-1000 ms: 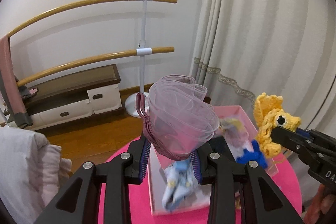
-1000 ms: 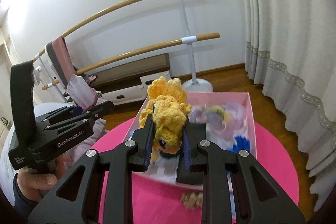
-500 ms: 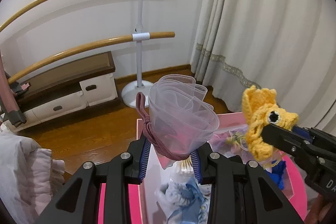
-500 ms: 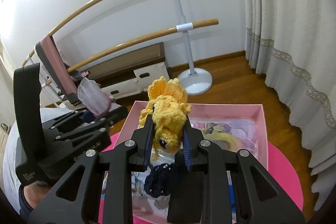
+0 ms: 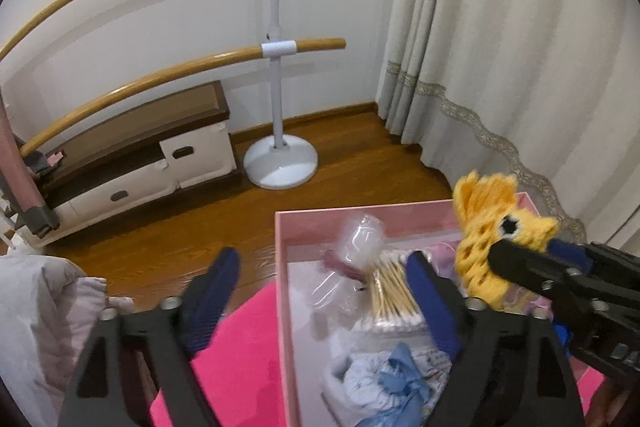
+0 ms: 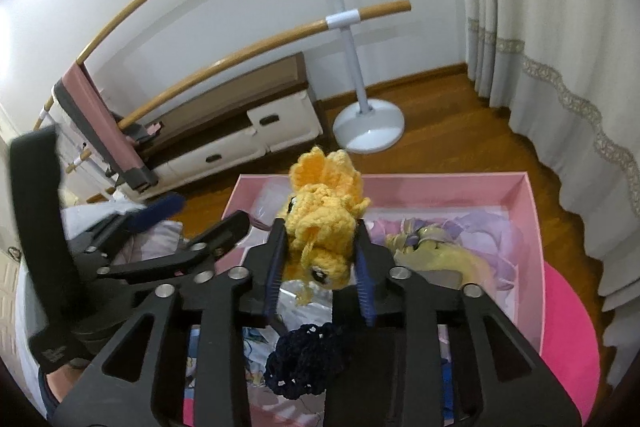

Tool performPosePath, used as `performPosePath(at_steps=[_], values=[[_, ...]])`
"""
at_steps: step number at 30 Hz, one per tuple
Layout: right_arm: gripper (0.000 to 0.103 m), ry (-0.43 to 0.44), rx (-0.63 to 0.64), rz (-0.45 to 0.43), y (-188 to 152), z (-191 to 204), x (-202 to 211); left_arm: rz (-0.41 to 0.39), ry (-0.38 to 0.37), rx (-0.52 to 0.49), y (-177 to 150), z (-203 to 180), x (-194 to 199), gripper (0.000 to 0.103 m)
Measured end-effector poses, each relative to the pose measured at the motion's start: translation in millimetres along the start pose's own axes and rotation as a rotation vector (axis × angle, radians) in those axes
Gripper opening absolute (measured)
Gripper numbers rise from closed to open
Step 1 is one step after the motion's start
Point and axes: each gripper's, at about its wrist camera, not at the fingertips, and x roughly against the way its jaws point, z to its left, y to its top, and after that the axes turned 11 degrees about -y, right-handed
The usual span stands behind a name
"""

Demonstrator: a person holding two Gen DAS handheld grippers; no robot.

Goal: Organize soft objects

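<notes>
No brand or label can be read in either view; small print on the left gripper's body is too blurred to make out. The left gripper [image 5: 320, 275] has its two blue-ribbed fingers spread wide with nothing between them, straddling the near left corner of the pink box [image 5: 282, 267]. Below it, inside the box near its left wall, lie a gauzy translucent pouch with a dusky-pink band [image 5: 358, 247], blurred, and one clear pack of wooden-stemmed cotton swabs [image 5: 394, 291]. A crumpled pale-blue cloth [image 5: 384, 383] sits toward the box's near edge.

The right gripper [image 6: 320, 259] is clamped on one knitted yellow toy [image 6: 324, 223], chunky yarn with a dark stitched eye, held above the middle of the box. Under it lies a navy crocheted piece [image 6: 306, 359]; toward the right wall rests a lilac and pale-yellow soft item [image 6: 456, 247].

The box is rigid card, rectangular, standing on a round hot-pink table [image 6: 568, 339]. Behind are two curved wooden barre rails on one white stand [image 5: 276, 67]
</notes>
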Motion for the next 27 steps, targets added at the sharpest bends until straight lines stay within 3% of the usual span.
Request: performPosePath(at_steps=[3, 5, 7, 14, 27], values=[[0.065, 0.002, -0.023, 0.009, -4, -4, -2, -0.035, 0.047, 0.008, -2, 1, 13, 0.094], [0.094, 0.010, -0.048, -0.005, -7, -7, 3, -0.058, 0.057, 0.015, -3, 2, 22, 0.102], [0.101, 0.029, -0.076, -0.021, -11, -12, 10, -0.086, 0.087, -0.001, -2, -1, 30, 0.102], [0.103, 0.000, -0.100, -0.097, -25, -18, 54, -0.138, 0.106, -0.035, -28, -28, 62, 0.103], [0.103, -0.110, -0.083, -0.268, -97, -23, 168, -0.262, 0.076, -0.045, -146, -63, 181, 0.103]])
